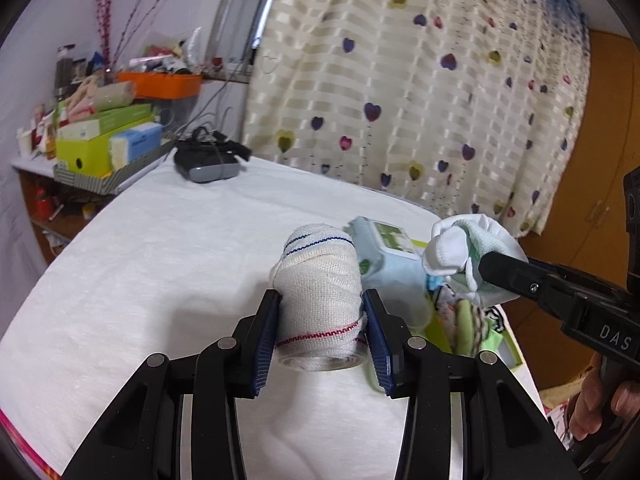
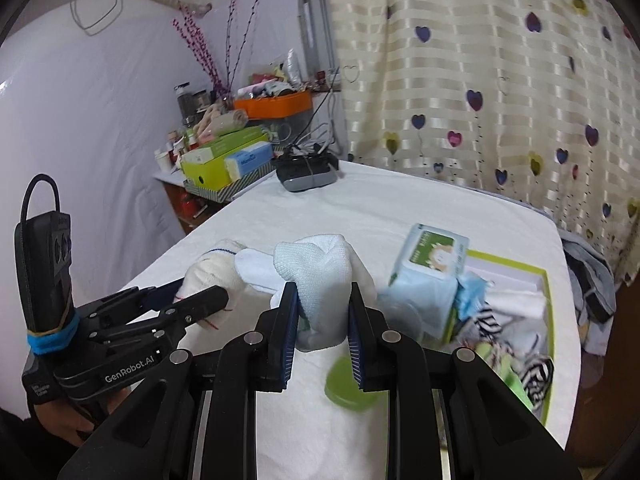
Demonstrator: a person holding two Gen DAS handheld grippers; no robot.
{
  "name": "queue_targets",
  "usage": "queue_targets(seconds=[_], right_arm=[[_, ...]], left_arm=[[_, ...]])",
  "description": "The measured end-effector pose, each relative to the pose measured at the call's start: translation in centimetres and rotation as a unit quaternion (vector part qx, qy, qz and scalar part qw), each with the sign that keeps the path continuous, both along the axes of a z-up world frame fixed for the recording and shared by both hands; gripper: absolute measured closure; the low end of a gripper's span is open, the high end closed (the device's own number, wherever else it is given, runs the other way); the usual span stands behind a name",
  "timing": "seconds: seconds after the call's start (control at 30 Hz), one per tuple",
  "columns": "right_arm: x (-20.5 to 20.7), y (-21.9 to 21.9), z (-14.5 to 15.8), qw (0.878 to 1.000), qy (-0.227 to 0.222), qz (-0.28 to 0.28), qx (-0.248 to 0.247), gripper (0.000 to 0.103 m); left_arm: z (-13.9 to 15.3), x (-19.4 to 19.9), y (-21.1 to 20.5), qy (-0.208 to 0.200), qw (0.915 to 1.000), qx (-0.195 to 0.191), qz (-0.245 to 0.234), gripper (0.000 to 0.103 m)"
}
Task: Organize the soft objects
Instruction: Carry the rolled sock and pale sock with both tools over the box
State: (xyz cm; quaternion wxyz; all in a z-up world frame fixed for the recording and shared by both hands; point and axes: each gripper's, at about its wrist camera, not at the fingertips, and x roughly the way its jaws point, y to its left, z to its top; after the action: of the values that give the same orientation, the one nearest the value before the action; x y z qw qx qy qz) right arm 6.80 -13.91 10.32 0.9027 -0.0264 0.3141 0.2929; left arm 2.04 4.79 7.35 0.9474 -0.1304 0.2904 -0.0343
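Observation:
My left gripper [image 1: 323, 312] is shut on a rolled cream cloth [image 1: 320, 284] with blue and red stitched lines, held above the white table [image 1: 160, 264]. My right gripper [image 2: 323, 312] is shut on a bundle of white and pale blue socks [image 2: 320, 276], held above the table. In the left wrist view the sock bundle [image 1: 468, 252] hangs at the right, over the lime-edged box [image 1: 508, 356]. In the right wrist view the cloth roll [image 2: 212, 272] sits at the left in the left gripper [image 2: 200, 300].
The lime-edged box [image 2: 550, 320] at the table's right holds striped and green fabrics and a wet-wipes pack [image 2: 432, 264]. A green lid [image 2: 348, 384] lies below the right gripper. A black headset [image 1: 208, 160] sits at the far edge. A cluttered shelf [image 1: 100, 136] stands left.

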Motion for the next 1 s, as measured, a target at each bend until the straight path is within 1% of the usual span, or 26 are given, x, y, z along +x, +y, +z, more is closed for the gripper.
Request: queue_targets(seconds=[0.23,0.5,0.8,1.0], right_arm=[[-1.2,-3.9,-0.4,0.999,0.001,-0.031,0.018,0.079],[-2.1,-8.0,-0.7,0.997,-0.001,-0.069,0.027,0.079],[-2.4,-10.3,-1.1,0.996,0.0,-0.089,0.031,0.079],[-2.5,-12.3,-1.9,0.993,0.009,-0.108,0.04,0.079]], left_arm=[[0.6,-0.2,-3.5,-0.005,0.9993,0.008,-0.036,0.063],[0.3,0.0,-7.4,-0.002,0.9972,0.013,-0.074,0.063],[0.3,0.2,-10.0,0.0,0.9947,0.017,-0.101,0.063],[-0.2,0.6,-12.0,0.008,0.9921,0.023,-0.123,0.063]])
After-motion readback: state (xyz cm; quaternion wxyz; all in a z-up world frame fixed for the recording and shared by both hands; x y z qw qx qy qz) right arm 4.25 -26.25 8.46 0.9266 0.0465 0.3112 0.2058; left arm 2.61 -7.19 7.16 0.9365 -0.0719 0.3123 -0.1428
